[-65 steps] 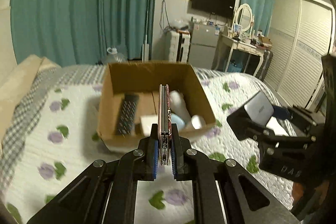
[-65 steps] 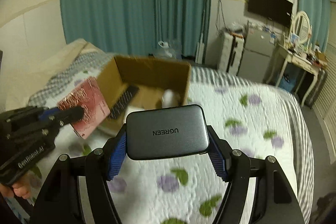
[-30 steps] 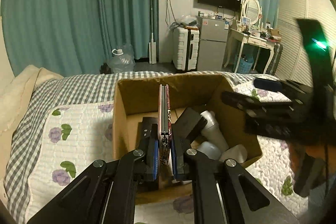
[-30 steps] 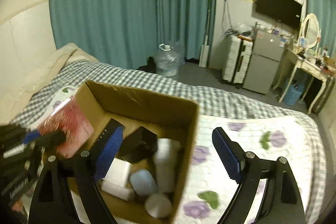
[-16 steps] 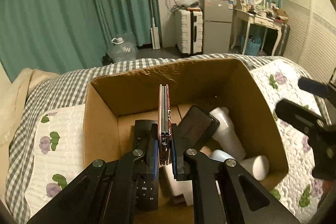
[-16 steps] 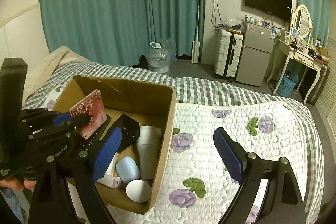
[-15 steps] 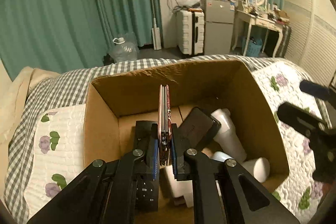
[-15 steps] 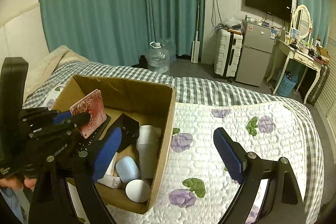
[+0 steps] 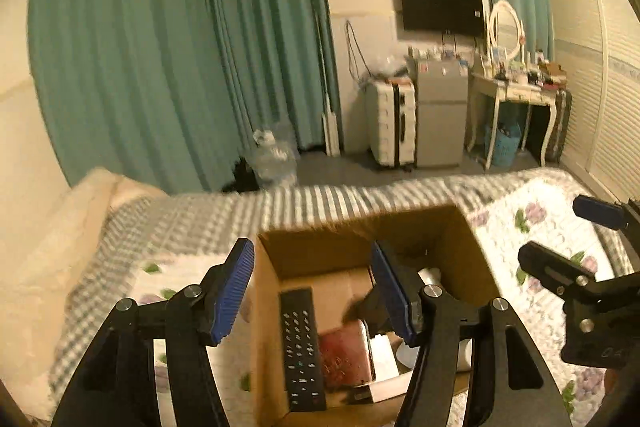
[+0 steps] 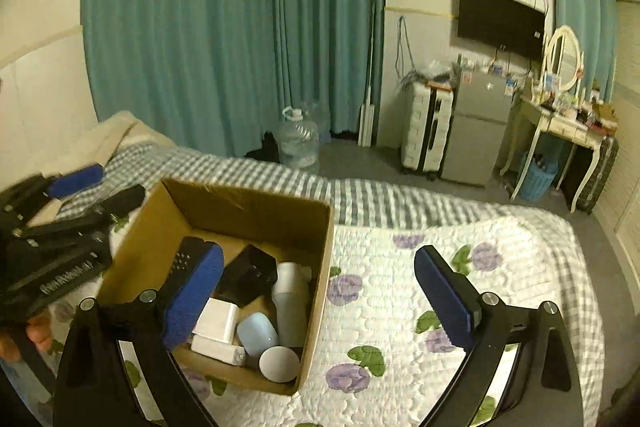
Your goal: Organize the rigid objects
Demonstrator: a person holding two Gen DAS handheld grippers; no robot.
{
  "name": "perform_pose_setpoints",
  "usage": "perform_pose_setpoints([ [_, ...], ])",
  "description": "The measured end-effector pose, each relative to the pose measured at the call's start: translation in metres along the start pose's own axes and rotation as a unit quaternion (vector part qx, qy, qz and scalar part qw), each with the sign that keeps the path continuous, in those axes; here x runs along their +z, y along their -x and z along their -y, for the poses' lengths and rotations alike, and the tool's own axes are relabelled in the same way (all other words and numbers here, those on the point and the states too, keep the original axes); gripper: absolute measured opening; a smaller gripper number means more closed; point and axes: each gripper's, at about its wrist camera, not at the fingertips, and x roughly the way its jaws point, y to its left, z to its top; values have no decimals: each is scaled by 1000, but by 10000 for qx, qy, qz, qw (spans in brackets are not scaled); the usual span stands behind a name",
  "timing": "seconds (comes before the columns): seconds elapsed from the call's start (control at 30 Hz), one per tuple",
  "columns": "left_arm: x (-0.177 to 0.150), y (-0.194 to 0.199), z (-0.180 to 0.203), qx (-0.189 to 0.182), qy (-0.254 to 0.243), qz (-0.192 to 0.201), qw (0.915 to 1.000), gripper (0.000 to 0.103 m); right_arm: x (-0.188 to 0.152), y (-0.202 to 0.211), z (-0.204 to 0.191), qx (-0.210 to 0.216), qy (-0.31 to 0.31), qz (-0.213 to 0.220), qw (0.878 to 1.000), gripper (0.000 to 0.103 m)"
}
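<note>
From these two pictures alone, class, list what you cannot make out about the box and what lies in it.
- Red case: absent from the right wrist view, likely behind a blue finger.
- Box: near wall cut off by the left wrist view's bottom edge.
- Black block: partly behind a finger in the left wrist view.
- Remote: button labels too small.

Quilted floral bed (image 10: pixel 400 291) carries a cardboard box (image 10: pixel 320 267), seemingly flat.

An open brown cardboard box (image 10: pixel 322 251) sits on the quilt, holding a long black remote control (image 9: pixel 299 345), a flat red patterned case (image 9: pixel 345 354) beside it, a white bottle (image 10: pixel 291 301) (lying down) and a black charger block (image 10: pixel 249 273).
</note>
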Motion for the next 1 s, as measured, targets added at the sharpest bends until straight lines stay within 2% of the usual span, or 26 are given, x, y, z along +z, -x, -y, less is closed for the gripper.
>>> perform_pose_setpoints([
  [0.1, 11, 42, -8, 138, 51, 416, 9990, 72, 6, 32, -3, -108, 27, 217, 9997, 103],
  [0.27, 24, 116, -24, 177, 204, 1002, 9946, 79, 20, 93, -9, -321, 117, 637, 9974, 103],
  [0.47, 24, 180, -44, 92, 372, 1394, 9895, 81, 28, 164, -18, -395, -71, 1157, 9925, 103],
  [0.6, 12, 207, -51, 84, 395, 1637, 9857, 81, 22, 191, -25, -416, -129, 1300, 9906, 103],
  [0.8, -27, 206, -48, 143, 764, 1719, 9821, 82, -16, 189, -36, -114, -234, 1406, 9897, 103],
  [0.93, -57, 177, -38, 216, 740, 1661, 9831, 82, -45, 148, -35, -275, -307, 1318, 9904, 103],
  [1.0, -75, 156, -29, 353, 610, 1487, 9864, 82, -55, 130, -34, -351, -298, 1220, 9915, 103],
])
